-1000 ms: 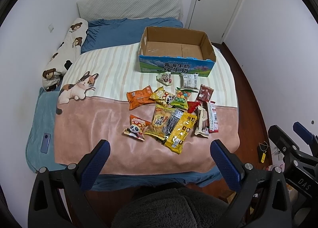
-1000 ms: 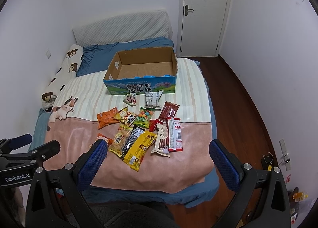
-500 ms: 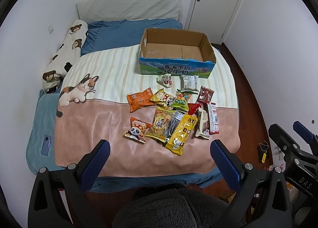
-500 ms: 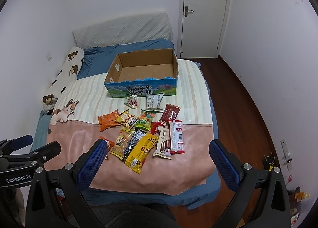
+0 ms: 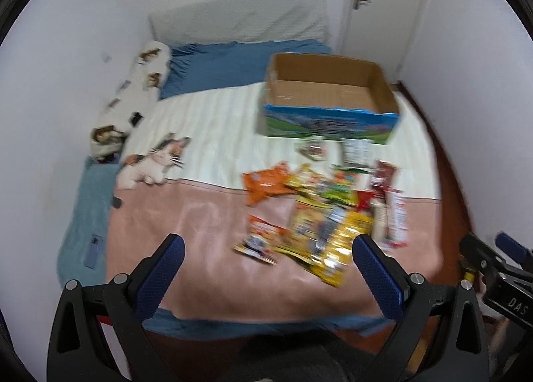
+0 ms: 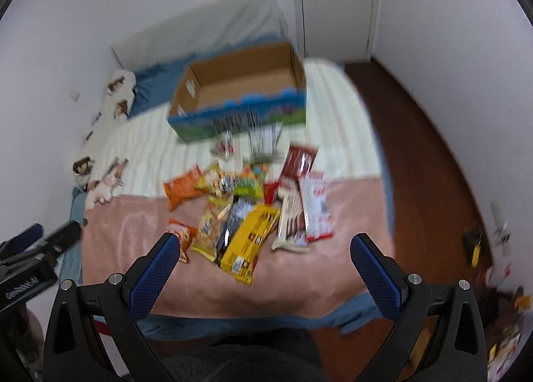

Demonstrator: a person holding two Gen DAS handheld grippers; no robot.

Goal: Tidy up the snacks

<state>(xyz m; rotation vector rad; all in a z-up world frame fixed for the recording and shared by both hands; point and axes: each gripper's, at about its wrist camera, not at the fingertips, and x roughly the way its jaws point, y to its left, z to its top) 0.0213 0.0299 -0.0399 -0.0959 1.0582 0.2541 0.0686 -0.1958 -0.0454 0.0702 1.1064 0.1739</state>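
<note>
Snacks heaped on a bed below an open box, seen blurred between wide-spread jaws.

The right gripper [image 6: 265, 258] hangs over the near edge of the bed [image 6: 110, 225], its blue-padded jaws wide apart with nothing between them. At 12 o'clock stands a cardboard box [image 6: 240, 109], open-topped with a blue printed front. Between box and jaws lies the snack pile: a yellow packet [image 6: 250, 242] nearest, an orange bag [image 6: 181, 187] at 10 o'clock of it, a red-and-white packet [image 6: 314, 208] at 2 o'clock. The left gripper [image 6: 30, 258] shows at 9 o'clock. A cat plush [image 6: 103, 187] lies near the bed's left edge.
</note>
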